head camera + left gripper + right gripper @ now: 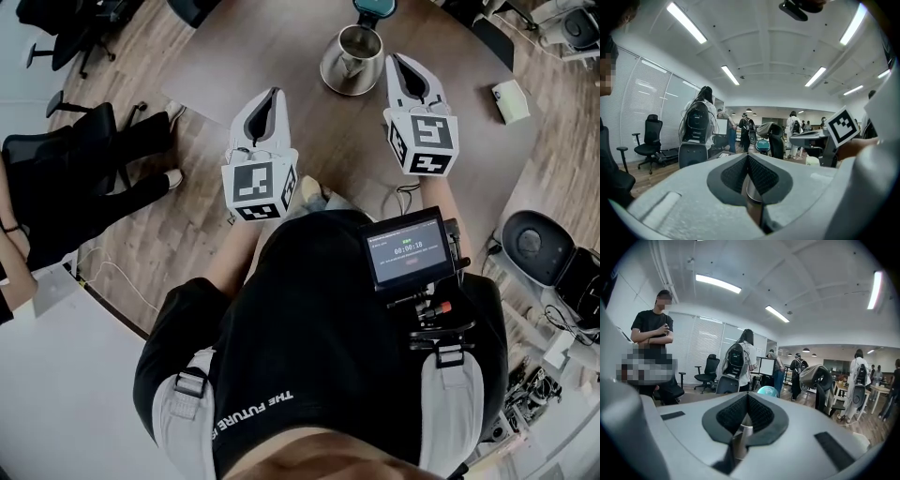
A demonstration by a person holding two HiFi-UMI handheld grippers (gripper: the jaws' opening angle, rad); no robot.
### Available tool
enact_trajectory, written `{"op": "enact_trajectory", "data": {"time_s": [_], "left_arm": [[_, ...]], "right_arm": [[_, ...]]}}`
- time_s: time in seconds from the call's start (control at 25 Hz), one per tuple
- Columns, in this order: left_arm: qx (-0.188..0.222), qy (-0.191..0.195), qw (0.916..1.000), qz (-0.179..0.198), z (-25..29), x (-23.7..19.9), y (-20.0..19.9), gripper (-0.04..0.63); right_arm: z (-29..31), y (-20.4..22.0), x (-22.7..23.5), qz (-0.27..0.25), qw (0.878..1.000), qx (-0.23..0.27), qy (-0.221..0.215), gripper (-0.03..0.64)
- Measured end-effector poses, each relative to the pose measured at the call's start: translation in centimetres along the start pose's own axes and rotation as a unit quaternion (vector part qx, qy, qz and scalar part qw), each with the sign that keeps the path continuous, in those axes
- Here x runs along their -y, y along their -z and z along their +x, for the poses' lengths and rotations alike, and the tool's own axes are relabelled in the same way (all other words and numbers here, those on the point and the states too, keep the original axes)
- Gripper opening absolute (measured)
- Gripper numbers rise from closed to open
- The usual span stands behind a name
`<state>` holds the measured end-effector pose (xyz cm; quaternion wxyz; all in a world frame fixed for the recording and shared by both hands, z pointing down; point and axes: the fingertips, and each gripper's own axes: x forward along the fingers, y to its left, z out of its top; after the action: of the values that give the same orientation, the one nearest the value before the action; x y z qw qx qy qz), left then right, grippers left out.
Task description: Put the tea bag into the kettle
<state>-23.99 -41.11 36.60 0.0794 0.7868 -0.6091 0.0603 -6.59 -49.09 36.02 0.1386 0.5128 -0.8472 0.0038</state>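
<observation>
Left gripper [747, 155]: tips pressed together, nothing between them. Right gripper [746, 395]: the same, jaws closed and empty. I hold both above the near part of the round wooden table [262, 47], side by side, and the metal kettle [354, 56] stands farther out, close beside the right one's tips in the head view. The tea bag [511, 101], a small white packet as far as I can tell, lies near the table's right edge, well apart from the kettle and both grippers.
</observation>
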Motion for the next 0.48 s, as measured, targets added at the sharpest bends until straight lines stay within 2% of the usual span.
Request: {"op": "enact_trajectory", "data": {"time_s": [0.12, 0.28, 0.48], "left_arm": [[0.0, 0.007, 1.0, 0.003, -0.1, 1.3, 0.5, 0.003], [0.004, 0.017, 0.9997, 0.015, -2.3, 7.0, -0.5, 0.003], [0.008, 0.031, 0.9992, 0.025, -5.0, 11.9, -0.8, 0.003]], "right_arm": [[-1.5, 0.6, -0.1, -0.005, 1.0, 0.003, -0.001, 0.008], [-7.3, 0.8, 1.6, -0.008, 1.0, 0.012, 0.006, 0.008], [-12.9, 1.2, 2.0, 0.007, 1.0, 0.024, 0.004, 0.008]]}}
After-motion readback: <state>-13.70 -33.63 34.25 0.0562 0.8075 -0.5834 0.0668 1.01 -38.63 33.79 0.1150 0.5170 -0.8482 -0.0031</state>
